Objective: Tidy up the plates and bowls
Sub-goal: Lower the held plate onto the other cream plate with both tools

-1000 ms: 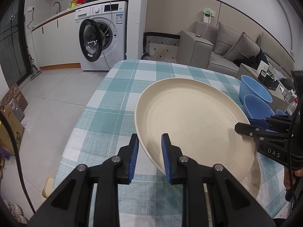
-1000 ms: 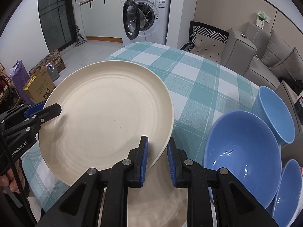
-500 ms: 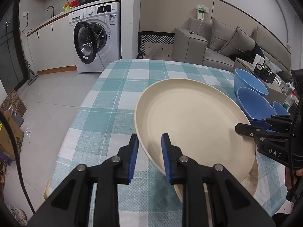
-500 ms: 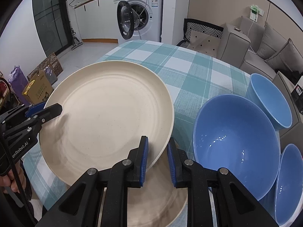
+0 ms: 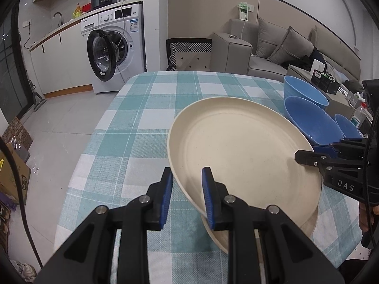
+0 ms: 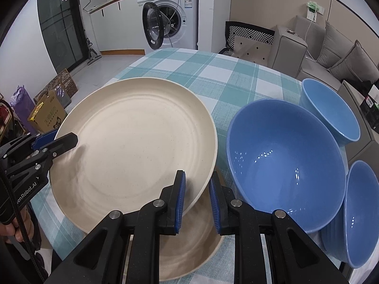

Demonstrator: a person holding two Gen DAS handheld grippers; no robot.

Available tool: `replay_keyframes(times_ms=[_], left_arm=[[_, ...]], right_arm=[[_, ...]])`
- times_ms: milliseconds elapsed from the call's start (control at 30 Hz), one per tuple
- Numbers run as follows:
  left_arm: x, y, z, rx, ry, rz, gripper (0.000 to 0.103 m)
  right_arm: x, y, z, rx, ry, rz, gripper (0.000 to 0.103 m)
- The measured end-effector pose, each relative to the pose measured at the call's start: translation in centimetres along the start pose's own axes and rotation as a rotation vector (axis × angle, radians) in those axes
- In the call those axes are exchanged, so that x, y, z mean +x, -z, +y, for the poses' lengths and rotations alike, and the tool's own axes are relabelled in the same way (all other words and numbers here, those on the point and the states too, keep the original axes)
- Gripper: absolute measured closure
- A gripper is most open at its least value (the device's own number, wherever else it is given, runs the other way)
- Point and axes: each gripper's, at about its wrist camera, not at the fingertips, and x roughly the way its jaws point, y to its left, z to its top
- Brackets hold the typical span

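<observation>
A large cream plate [image 5: 241, 151] [image 6: 132, 146] is held between both grippers, a little above a second cream plate [image 5: 308, 227] [image 6: 189, 243] lying on the checked tablecloth. My left gripper [image 5: 187, 198] is shut on the plate's near-left rim. My right gripper [image 6: 196, 194] is shut on the opposite rim; it also shows in the left wrist view [image 5: 308, 156]. Three blue bowls stand to the right: a large one [image 6: 284, 156], a smaller one behind it [image 6: 331, 111], and one at the front right [image 6: 357, 213].
The table [image 5: 146, 108] has a teal-and-white checked cloth; its left edge drops to a tiled floor. A washing machine [image 5: 113, 47] with its door open stands beyond. A grey sofa [image 5: 272, 49] is at the back right. Boxes [image 6: 47, 113] lie on the floor.
Both grippers have carried the cream plate back toward the near side of the table, over the second plate. The blue bowls appear larger and closer in the right wrist view.
</observation>
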Motion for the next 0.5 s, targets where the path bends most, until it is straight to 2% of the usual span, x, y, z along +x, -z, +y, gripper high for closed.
replay_keyframes(times_ms=[500], left_arm=[[-0.5, 1.1, -1.4, 0.032, 0.004, 0.011, 0.081]], right_arm=[[-1.0, 2.2, -0.5, 0.009, 0.006, 0.004, 0.082]])
